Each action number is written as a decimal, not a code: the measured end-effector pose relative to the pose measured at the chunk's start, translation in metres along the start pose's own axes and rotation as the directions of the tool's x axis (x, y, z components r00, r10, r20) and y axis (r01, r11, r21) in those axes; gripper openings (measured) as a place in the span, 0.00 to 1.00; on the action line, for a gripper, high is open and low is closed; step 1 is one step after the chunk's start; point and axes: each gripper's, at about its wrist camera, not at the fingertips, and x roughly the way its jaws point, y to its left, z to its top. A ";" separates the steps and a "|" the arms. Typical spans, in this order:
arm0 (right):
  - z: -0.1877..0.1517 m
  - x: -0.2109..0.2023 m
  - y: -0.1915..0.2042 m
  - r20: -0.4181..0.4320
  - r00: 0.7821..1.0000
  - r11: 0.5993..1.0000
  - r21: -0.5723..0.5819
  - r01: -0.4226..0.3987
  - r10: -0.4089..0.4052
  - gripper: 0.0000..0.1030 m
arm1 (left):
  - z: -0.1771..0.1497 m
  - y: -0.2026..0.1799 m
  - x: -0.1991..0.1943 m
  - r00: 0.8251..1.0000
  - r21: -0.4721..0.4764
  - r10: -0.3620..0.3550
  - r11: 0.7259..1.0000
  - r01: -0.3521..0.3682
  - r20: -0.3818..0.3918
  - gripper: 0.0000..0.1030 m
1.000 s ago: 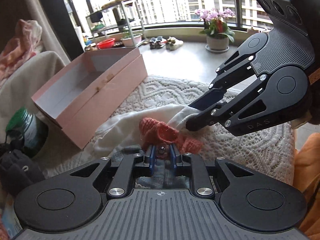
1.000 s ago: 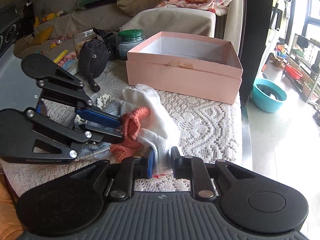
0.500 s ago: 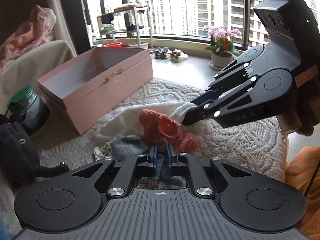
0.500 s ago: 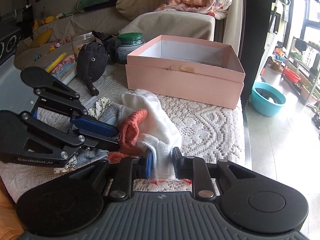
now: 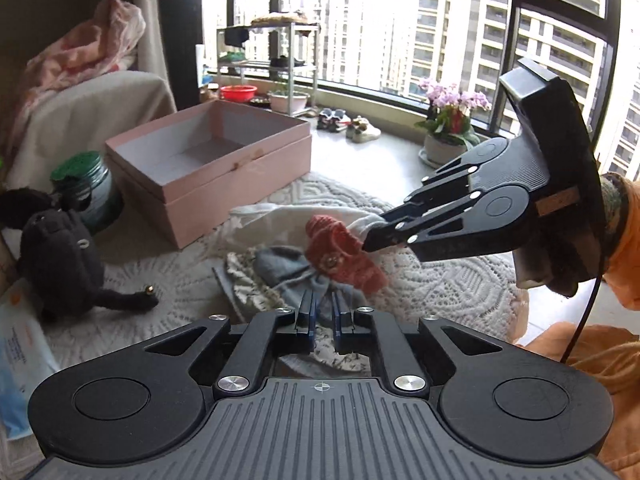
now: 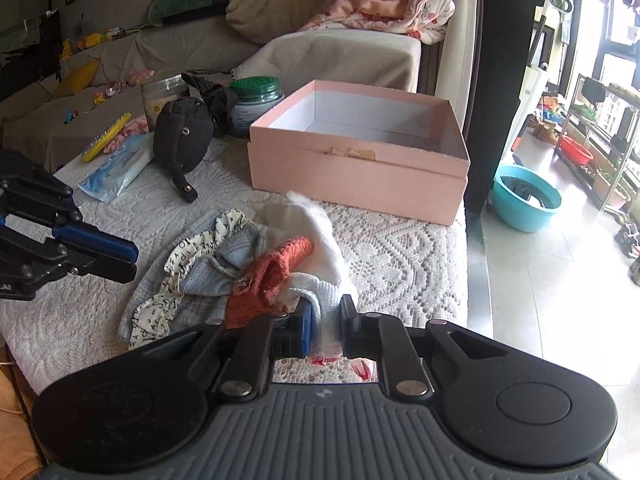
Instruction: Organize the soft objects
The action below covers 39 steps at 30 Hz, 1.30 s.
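Note:
A pile of small clothes lies on the lace-covered table: an orange knit piece [image 5: 340, 252] [image 6: 268, 276], a white knit piece [image 6: 320, 256] [image 5: 280, 220], a grey-blue knit [image 5: 288, 272] [image 6: 216, 268] and a letter-print cloth [image 6: 180, 256]. My right gripper [image 6: 324, 316] is shut on the white knit piece's near edge; it also shows in the left wrist view [image 5: 370, 242]. My left gripper [image 5: 323, 312] is nearly closed and empty, pulled back from the pile; it shows at the left in the right wrist view [image 6: 128, 260]. An open pink box [image 5: 208, 168] [image 6: 360, 160] stands behind the pile.
A black plush toy [image 5: 60, 252] [image 6: 182, 136], a green-lidded jar [image 5: 84, 184] [image 6: 256, 104], a wipes pack [image 6: 116, 168] and a yellow brush [image 6: 106, 136] sit at the table's far side. A sofa with blankets [image 6: 340, 52] lies behind. The table edge drops to the floor on the right [image 6: 468, 260].
My left gripper let go of the orange knit piece and drew back from the pile. My right gripper kept its hold on the white knit and lifted it a little.

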 end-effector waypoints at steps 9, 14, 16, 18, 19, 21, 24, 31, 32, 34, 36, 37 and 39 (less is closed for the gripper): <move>-0.011 0.002 -0.004 0.007 1.000 1.000 0.017 -0.009 0.009 0.14 | -0.010 -0.068 0.051 0.976 0.429 0.211 0.888 -0.169 -0.053 0.20; -0.014 0.001 -0.004 0.021 1.000 1.000 0.018 -0.018 0.018 0.15 | -0.004 -0.057 0.053 0.966 0.414 0.257 0.878 -0.239 0.012 0.28; -0.015 0.001 -0.004 0.027 0.999 1.000 0.018 -0.022 0.022 0.17 | 0.000 -0.048 0.056 0.969 0.388 0.244 0.891 -0.236 0.028 0.28; -0.016 0.001 -0.004 0.033 0.999 1.000 0.016 -0.024 0.023 0.18 | 0.004 -0.037 0.065 0.971 0.364 0.240 0.904 -0.224 0.002 0.28; -0.017 0.000 -0.004 0.035 0.999 1.000 0.014 -0.024 0.024 0.19 | 0.006 -0.031 0.070 0.972 0.348 0.236 0.912 -0.216 -0.014 0.28; -0.017 0.000 -0.003 0.037 0.999 1.000 0.012 -0.026 0.026 0.19 | 0.011 -0.020 0.076 0.977 0.294 0.212 0.935 -0.199 -0.012 0.29; -0.018 0.000 -0.003 0.041 0.999 0.999 0.012 -0.036 0.035 0.23 | 0.022 -0.009 0.079 0.982 0.268 0.186 0.945 -0.186 0.027 0.28; -0.020 0.000 -0.001 0.048 0.998 0.999 0.001 -0.045 0.045 0.31 | 0.021 -0.023 0.099 0.998 0.471 0.069 0.880 -0.068 0.016 0.27; -0.020 0.000 -0.001 0.050 0.998 0.999 0.003 -0.049 0.048 0.31 | 0.018 -0.024 0.099 0.997 0.494 0.067 0.866 -0.072 0.027 0.27; -0.020 0.000 -0.003 0.052 0.997 0.999 0.003 -0.054 0.054 0.31 | 0.013 -0.028 0.100 0.997 0.516 0.068 0.852 -0.083 0.048 0.27; -0.019 0.000 -0.003 0.051 0.997 0.998 0.005 -0.057 0.056 0.31 | 0.011 -0.029 0.103 0.995 0.501 0.080 0.860 -0.098 0.057 0.27; -0.019 0.000 -0.003 0.050 0.997 0.998 0.009 -0.057 0.056 0.31 | 0.010 -0.030 0.104 0.995 0.476 0.088 0.873 -0.103 0.055 0.27; -0.017 0.000 -0.005 0.047 0.997 0.998 0.025 -0.059 0.057 0.31 | 0.010 -0.026 0.105 0.994 0.422 0.094 0.900 -0.109 0.057 0.26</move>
